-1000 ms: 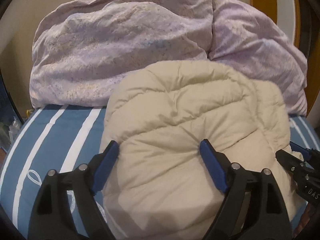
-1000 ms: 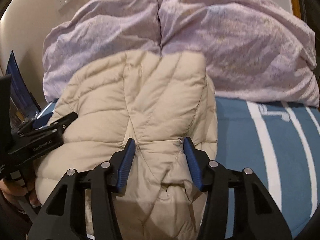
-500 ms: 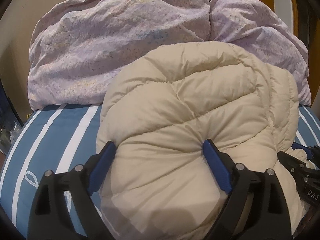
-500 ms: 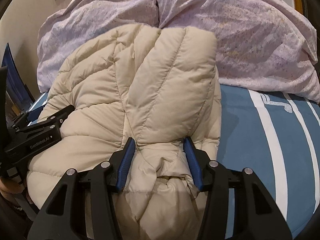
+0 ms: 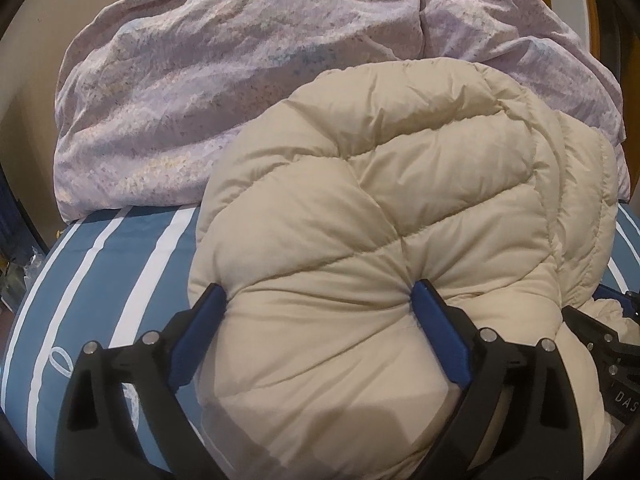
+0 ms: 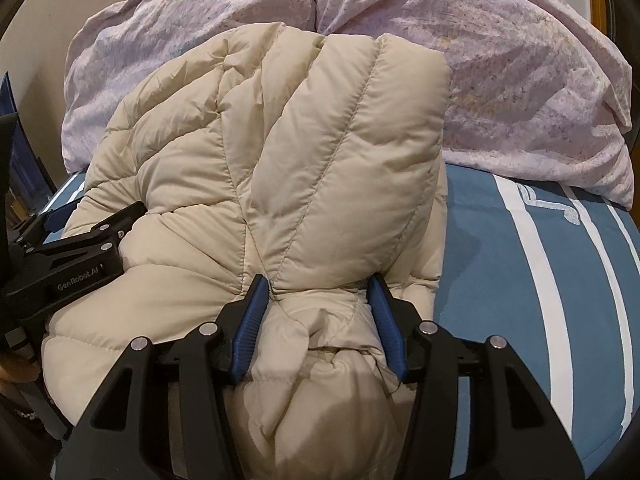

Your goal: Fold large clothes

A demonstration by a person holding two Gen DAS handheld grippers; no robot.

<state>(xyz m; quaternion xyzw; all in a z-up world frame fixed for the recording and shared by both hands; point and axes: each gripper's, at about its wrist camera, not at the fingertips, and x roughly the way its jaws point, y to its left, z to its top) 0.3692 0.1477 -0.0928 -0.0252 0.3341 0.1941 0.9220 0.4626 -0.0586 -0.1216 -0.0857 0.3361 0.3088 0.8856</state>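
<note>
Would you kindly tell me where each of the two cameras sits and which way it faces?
Left wrist: on the left gripper, looking down at the beige puffer jacket; its opening jaws straddle a bulge; the right gripper shows at the edge.
Right wrist: on the right gripper, same way; jaws pinch a jacket fold.
Shared: jacket, lilac duvet, striped blue sheet.

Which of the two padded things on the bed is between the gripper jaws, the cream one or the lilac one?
The cream puffer jacket. It lies in front on the blue striped sheet, bunched between both grippers; the lilac duvet sits heaped behind, untouched.
</note>
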